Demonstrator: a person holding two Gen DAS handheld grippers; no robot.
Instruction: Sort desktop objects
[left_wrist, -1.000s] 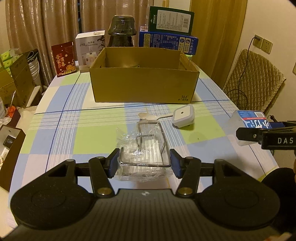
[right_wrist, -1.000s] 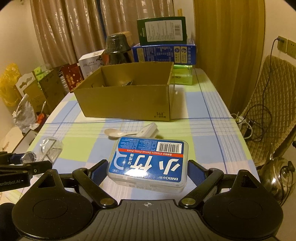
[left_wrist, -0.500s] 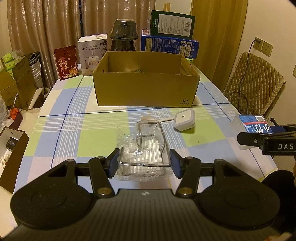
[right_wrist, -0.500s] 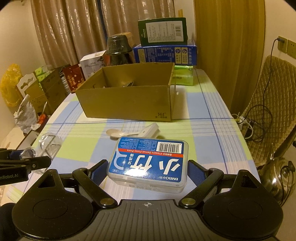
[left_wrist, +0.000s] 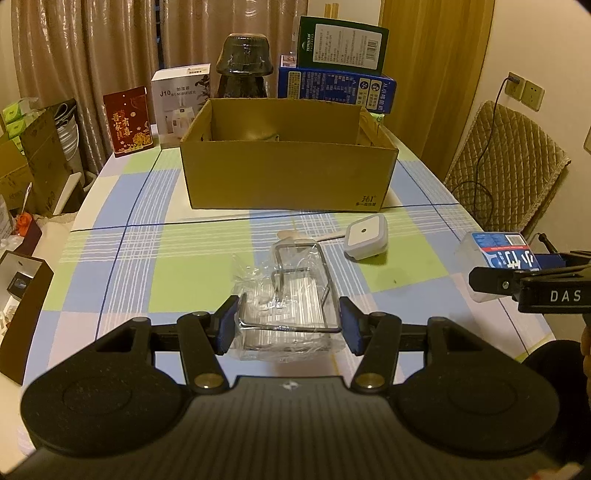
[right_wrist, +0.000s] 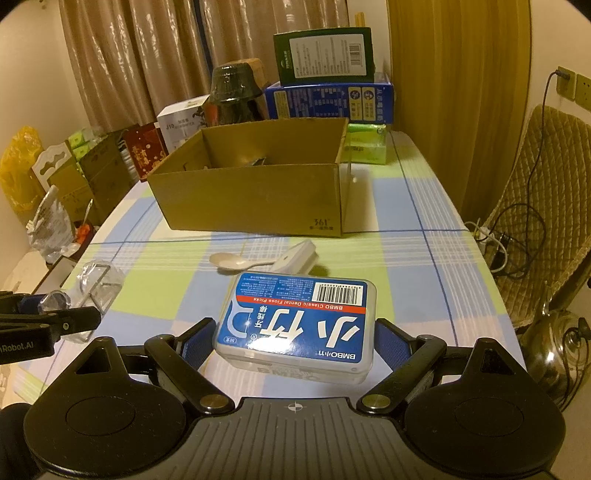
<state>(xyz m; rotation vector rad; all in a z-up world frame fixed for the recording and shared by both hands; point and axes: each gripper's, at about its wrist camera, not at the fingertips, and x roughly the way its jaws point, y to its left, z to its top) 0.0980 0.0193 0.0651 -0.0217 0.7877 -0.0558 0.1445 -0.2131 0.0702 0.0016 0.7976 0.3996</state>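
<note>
Now gripping at low centre of the left wrist view: left gripper (left_wrist: 289, 328), blue pads (left_wrist: 226, 329) pressing both sides of a wire rack in clear wrap (left_wrist: 286, 306), long axis running away from the camera toward the cardboard box (left_wrist: 288, 173) at upper centre, near end sitting between the fingers, far end pointing at the box's front wall. Lying just beyond the rack's far end, right of centre: a white square plug-in device (left_wrist: 366, 237) and a pale spoon (left_wrist: 295, 235), both on the checked tablecloth (left_wrist: 110, 258), apart from the rack. Showing at the right edge of the same view: right gripper (left_wrist: 517, 284) carrying the floss pick box (left_wrist: 496, 254). Clamping at low centre of the right wrist view: right gripper (right_wrist: 295, 345), fingers squeezing the short ends of the floss pick box (right_wrist: 297, 325), long axis lying across the frame from left to right, blue label facing up, printed text reading upside down, barcode edge toward the cardboard box (right_wrist: 255, 184) in mid-frame. Appearing at the lower left edge there: left gripper (right_wrist: 44, 321) with the wrapped rack (right_wrist: 98, 284).
</note>
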